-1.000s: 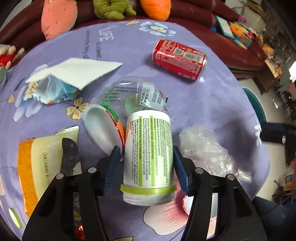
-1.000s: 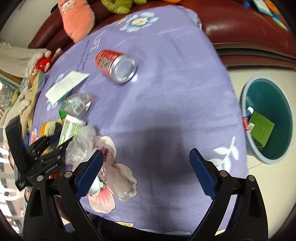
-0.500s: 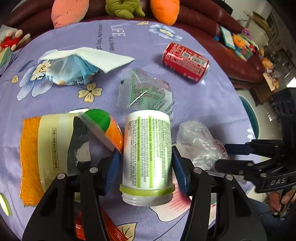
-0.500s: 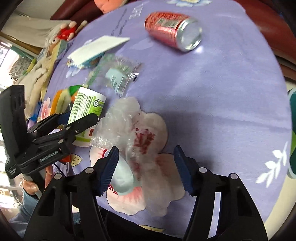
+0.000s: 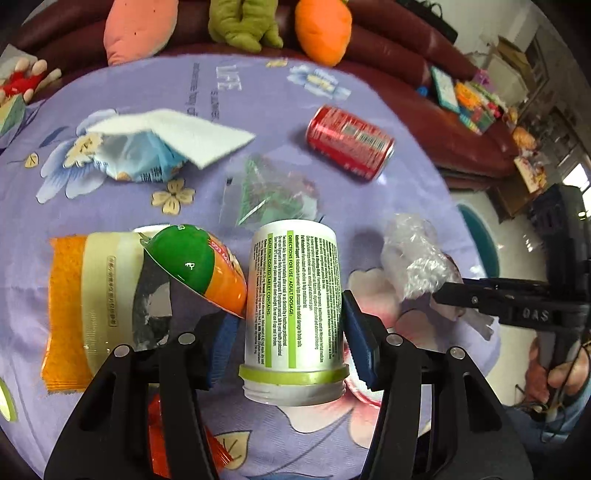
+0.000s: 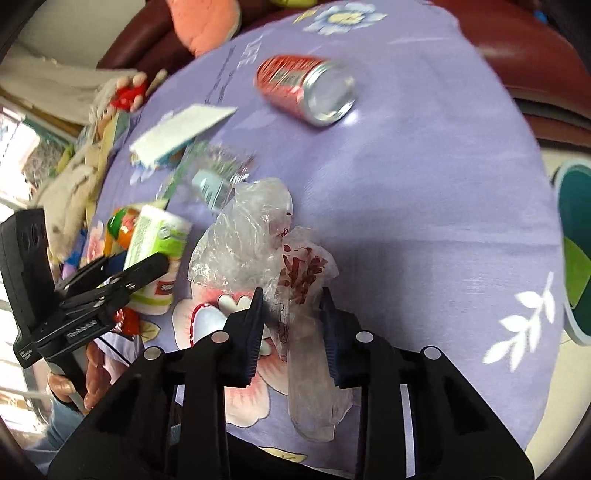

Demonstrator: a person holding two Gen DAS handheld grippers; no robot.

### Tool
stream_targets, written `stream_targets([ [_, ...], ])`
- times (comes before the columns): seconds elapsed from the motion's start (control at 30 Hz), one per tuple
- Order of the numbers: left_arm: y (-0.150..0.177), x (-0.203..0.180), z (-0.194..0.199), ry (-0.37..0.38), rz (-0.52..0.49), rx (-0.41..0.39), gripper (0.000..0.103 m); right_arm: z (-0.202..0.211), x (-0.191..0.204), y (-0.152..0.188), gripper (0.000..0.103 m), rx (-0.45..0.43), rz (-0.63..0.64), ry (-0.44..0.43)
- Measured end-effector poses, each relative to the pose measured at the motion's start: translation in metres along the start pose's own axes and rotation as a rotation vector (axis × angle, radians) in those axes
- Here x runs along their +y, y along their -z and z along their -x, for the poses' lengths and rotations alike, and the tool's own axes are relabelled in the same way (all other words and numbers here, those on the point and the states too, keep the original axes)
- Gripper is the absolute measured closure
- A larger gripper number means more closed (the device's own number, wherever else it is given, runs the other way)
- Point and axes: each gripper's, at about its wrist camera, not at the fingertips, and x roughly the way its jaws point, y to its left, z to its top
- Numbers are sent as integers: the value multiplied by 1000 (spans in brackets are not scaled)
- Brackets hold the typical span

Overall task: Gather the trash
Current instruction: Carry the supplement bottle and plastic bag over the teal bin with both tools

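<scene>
my left tool (image 5: 291,328) is clenched on the white plastic pill bottle with the green label (image 5: 295,299). its blue pads press on both sides of the bottle, and the open mouth points back at me. the bottle is tipped up over the purple flowered tabletop (image 5: 369,192).

my right tool (image 6: 291,314) has just been closing, and the crumpled clear plastic bag with red print (image 6: 258,236) is between its pads. the bag bunches up in front of the pads and a long bit hangs down under them. in the left view that tool (image 5: 443,295) comes in from the right side with the bag (image 5: 413,258) at its tip.

just left of the bottle there is a round green and orange cup lid (image 5: 199,269), tipped on its edge. it lies on a flat orange and cream wrapper (image 5: 92,306). behind the bottle is a see-through green wrapper (image 5: 273,192). farther back and left is a white paper napkin (image 5: 184,133) lying over a light blue snack bag (image 5: 136,155). a red drink can (image 5: 351,140) lies on its side, far back on the right.

a teal trash bin (image 6: 572,251) stands on the floor past the right edge of the tabletop, with something green in it. soft toys (image 5: 321,26) sit on the dark red sofa (image 5: 406,51) behind the tabletop.
</scene>
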Motion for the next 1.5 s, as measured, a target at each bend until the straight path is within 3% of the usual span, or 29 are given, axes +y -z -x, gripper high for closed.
stream_targets([
  [0.3,-20,-42,19,-2,-46,-60,48,36,-39,-2,75,-94,-87,-24],
  [0.43,-24,-44,0,17,-43,-29,48,40,-46,3,75,-93,-95,-21],
  [0.63,-19,-38,-42,-32,-40,35,47,34,-56,10,75,-77,-121,-19],
  [0.77,-13,-31,-42,-62,-20,52,44,31,-58,11,75,-75,-125,-30],
  [0.87,-6,-27,-35,-93,-7,43,34,27,-58,9,75,-70,-125,-41],
  [0.97,-1,-24,-34,-91,15,53,33,24,-59,9,75,-63,-122,-48],
  [1.17,-7,-45,-49,-96,-32,79,41,26,-64,11,75,-67,-127,-64],
  [1.2,-8,-52,-52,-108,-52,78,50,27,-66,12,75,-68,-129,-65],
  [1.5,-8,-108,-43,-124,-144,57,50,53,-91,11,75,-130,-163,-88],
])
